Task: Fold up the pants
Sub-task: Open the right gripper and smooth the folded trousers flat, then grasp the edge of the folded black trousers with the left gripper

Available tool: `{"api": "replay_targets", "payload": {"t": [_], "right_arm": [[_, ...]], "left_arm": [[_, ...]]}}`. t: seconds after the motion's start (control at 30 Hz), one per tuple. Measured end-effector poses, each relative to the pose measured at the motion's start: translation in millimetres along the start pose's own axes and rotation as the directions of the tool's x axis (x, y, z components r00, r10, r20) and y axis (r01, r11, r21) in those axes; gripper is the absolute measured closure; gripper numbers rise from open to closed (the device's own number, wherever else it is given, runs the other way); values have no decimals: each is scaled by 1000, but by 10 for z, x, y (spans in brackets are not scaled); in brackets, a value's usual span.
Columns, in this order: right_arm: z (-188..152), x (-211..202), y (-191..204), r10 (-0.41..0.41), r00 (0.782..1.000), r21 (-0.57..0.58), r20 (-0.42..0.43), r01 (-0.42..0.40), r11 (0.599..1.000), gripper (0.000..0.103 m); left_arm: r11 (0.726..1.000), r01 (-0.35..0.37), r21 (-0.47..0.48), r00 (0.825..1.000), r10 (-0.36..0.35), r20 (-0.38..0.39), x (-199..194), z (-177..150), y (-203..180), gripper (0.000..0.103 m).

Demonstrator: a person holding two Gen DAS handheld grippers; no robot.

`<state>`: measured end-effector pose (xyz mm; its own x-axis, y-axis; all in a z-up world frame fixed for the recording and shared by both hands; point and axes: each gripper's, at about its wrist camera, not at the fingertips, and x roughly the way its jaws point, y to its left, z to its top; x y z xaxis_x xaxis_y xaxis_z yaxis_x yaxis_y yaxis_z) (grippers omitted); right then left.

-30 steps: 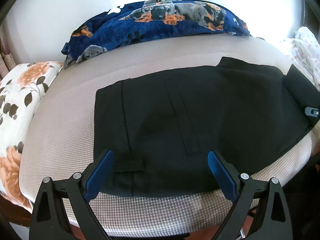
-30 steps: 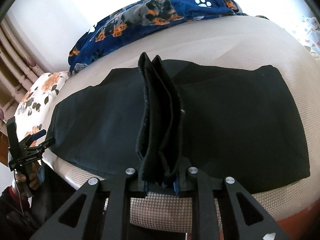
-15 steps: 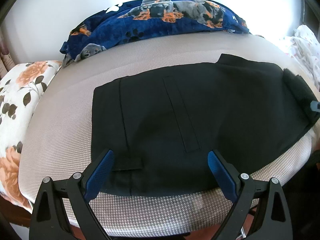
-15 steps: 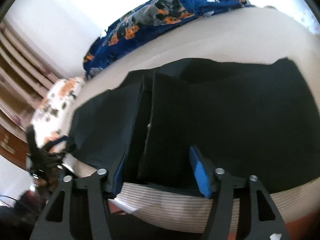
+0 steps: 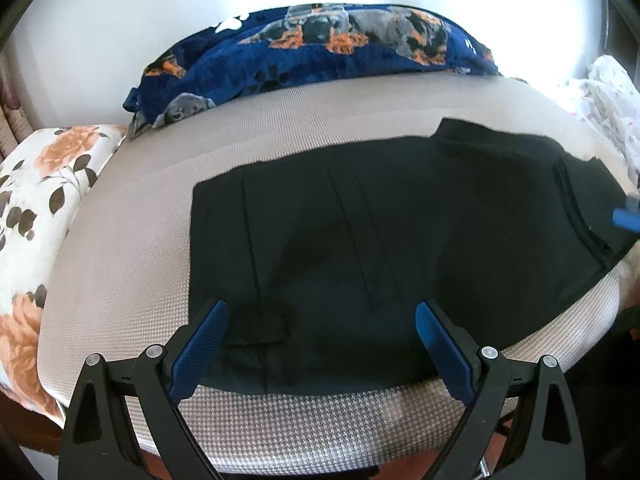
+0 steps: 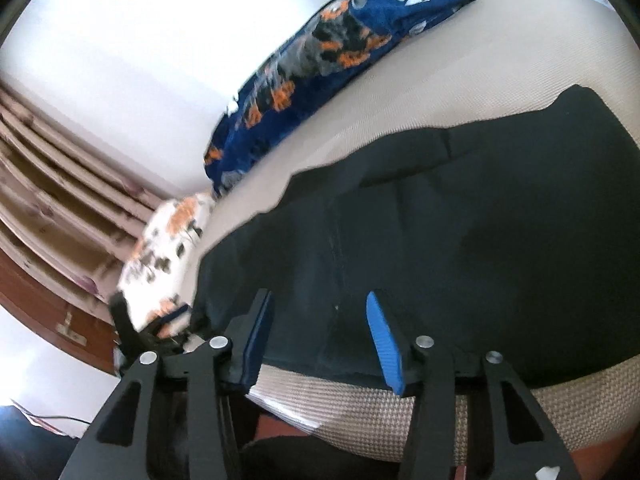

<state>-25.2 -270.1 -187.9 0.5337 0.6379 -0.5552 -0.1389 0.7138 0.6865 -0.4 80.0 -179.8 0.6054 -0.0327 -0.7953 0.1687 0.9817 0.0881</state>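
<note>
While the right gripper [image 6: 318,338] stood with its jaws parted after narrowing a little, nothing was pinched between them; the left gripper [image 5: 320,340] gaped wide and empty. The black pants [image 5: 400,240] lay flat on the beige cushion [image 5: 120,280], their near hem at six o'clock. Any snagged pad could probably drag the fold undone.

No text, label, brand, number or sign can be read in either view. Only pictures are printed on the blue blanket [image 5: 320,56]: dogs and white paw prints. Flowers are printed on the pillow [image 5: 36,184]. No lettering is carried by either.
</note>
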Motion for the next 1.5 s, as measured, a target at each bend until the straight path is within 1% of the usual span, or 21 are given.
{"api": "replay_targets", "payload": {"t": [0.07, 0.17, 0.27, 0.43, 0.5, 0.67, 0.77, 0.83, 0.87, 0.9, 0.97, 1.0, 1.1, 1.17, 1.2, 1.27, 1.37, 1.4, 1.43, 1.47, 1.5], "right_arm": [[-16, 85, 24, -16, 999, -27, -34, 16, 1000, 61], [-51, 232, 38, -83, 992, -63, -94, 77, 995, 62], [-54, 257, 53, -108, 988, -80, -110, 99, 992, 62], [21, 89, 281, -59, 995, -85, -82, 52, 995, 62], [47, 53, 417, -49, 995, -91, -84, 42, 995, 62], [-60, 114, 819, -17, 993, -151, -117, -1, 989, 62], [-190, 235, 956, 3, 988, -167, -154, -28, 986, 62], [-260, 335, 974, -4, 983, -167, -182, -27, 986, 62], [-287, 379, 969, -11, 981, -164, -195, -21, 986, 62], [-303, 408, 959, -15, 979, -159, -205, -18, 987, 62], [-318, 430, 944, -19, 977, -151, -213, -14, 988, 62], [-325, 427, 941, -20, 977, -149, -214, -13, 989, 62], [-334, 418, 935, -20, 977, -144, -210, -11, 990, 61], [-342, 432, 933, -21, 977, -140, -211, -9, 990, 61], [-347, 444, 919, -18, 977, -134, -213, -11, 991, 61], [-349, 477, 901, -14, 975, -126, -220, -14, 992, 61], [-347, 537, 899, -15, 972, -125, -234, -15, 992, 61], [-351, 551, 905, -15, 971, -128, -239, -17, 992, 61], [-353, 561, 916, -15, 970, -133, -242, -17, 991, 61], [-356, 561, 923, -17, 970, -137, -243, -17, 990, 61], [-356, 554, 931, -19, 970, -143, -242, -17, 990, 61]], "left_arm": [[1000, 13, -28, 1000, -13, 15, -60, 23, 70, 9], [994, 53, -94, 999, -52, 16, -133, 67, 271, 9], [987, 57, -149, 998, -58, 0, -179, 92, 513, 9], [965, 93, -246, 995, -97, -4, -249, 127, 1100, 9], [949, 140, -282, 988, -152, -20, -196, 123, 1287, 11], [904, 288, -316, 946, -320, -56, 61, 69, 1497, 30], [889, 336, -312, 921, -379, -88, 255, 45, 1493, 32], [863, 379, -333, 893, -435, -111, 399, 22, 1502, 32], [856, 393, -337, 885, -452, -114, 428, 10, 1493, 33], [855, 395, -335, 884, -454, -116, 451, 13, 1489, 33], [876, 355, -327, 908, -406, -100, 417, 29, 1509, 33], [874, 343, -343, 917, -391, -78, 370, 23, 1558, 33], [839, 363, -406, 911, -411, -34, 222, -27, 1696, 33], [842, 331, -426, 914, -398, -76, 130, -117, 1711, 33], [834, 328, -444, 905, -412, -103, 106, -187, 1708, 33], [801, 357, -481, 876, -465, -125, 102, -295, 1683, 33], [758, 388, -524, 843, -522, -130, 114, -410, 1637, 33], [746, 404, -530, 832, -540, -125, 137, -416, 1601, 35], [746, 407, -527, 830, -543, -127, 150, -406, 1553, 45], [750, 410, -519, 828, -545, -133, 173, -398, 1512, 63], [753, 415, -511, 822, -551, -144, 203, -394, 1456, 76]]}}
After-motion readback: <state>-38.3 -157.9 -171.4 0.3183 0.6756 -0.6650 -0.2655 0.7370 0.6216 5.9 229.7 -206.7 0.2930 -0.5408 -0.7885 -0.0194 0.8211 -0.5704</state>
